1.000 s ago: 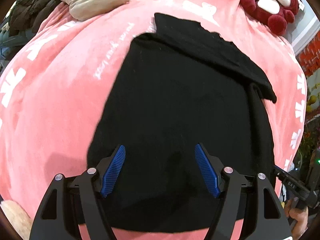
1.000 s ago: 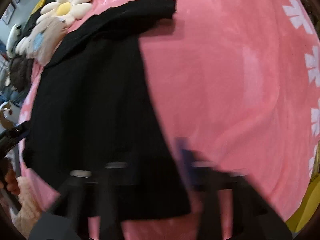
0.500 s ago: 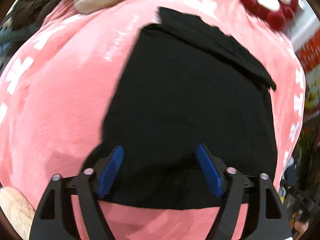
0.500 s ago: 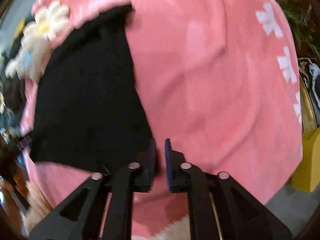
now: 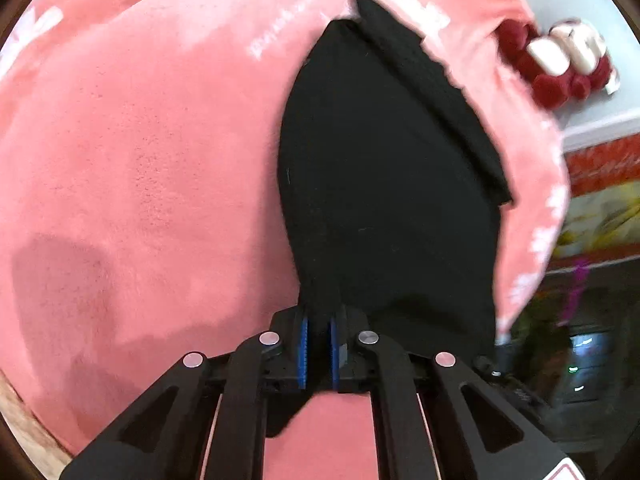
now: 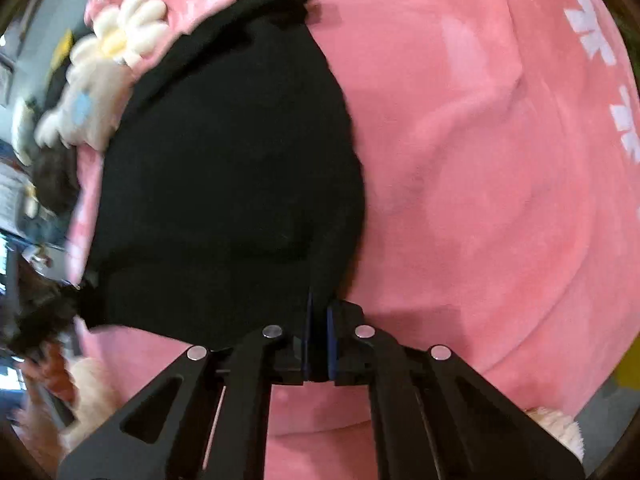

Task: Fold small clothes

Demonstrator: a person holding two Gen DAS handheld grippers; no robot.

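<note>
Pink plush blanket [image 5: 140,140] with white printed marks covers the whole surface in the left wrist view, and a black garment [image 5: 384,184] lies spread on it, to the right of the middle. The far edge of the garment is turned over in a narrow band. The left tool [image 5: 319,350] is low in the picture and its jaws have just been closing; now the blue pads [image 5: 304,350] stand narrow with a bunched piece of the near edge of the garment pinched between them. The cloth rises from the pads in a peak. Beyond the blanket, at the upper right, sits a red and white plush toy [image 5: 556,64], a little blurred.

From the right wrist view the same blanket [image 6: 480,160] fills the right half, and the garment [image 6: 224,184] lies on the left half. The right tool [image 6: 319,344] has also just been closing, and its pads are narrow on the near right corner of the garment, so the cloth is gripped there. At the upper left, just beside the far edge of the garment, rests a daisy-shaped plush [image 6: 120,32] above a beige plush toy [image 6: 86,112]. Background at the left edge is too blurred to tell.
</note>
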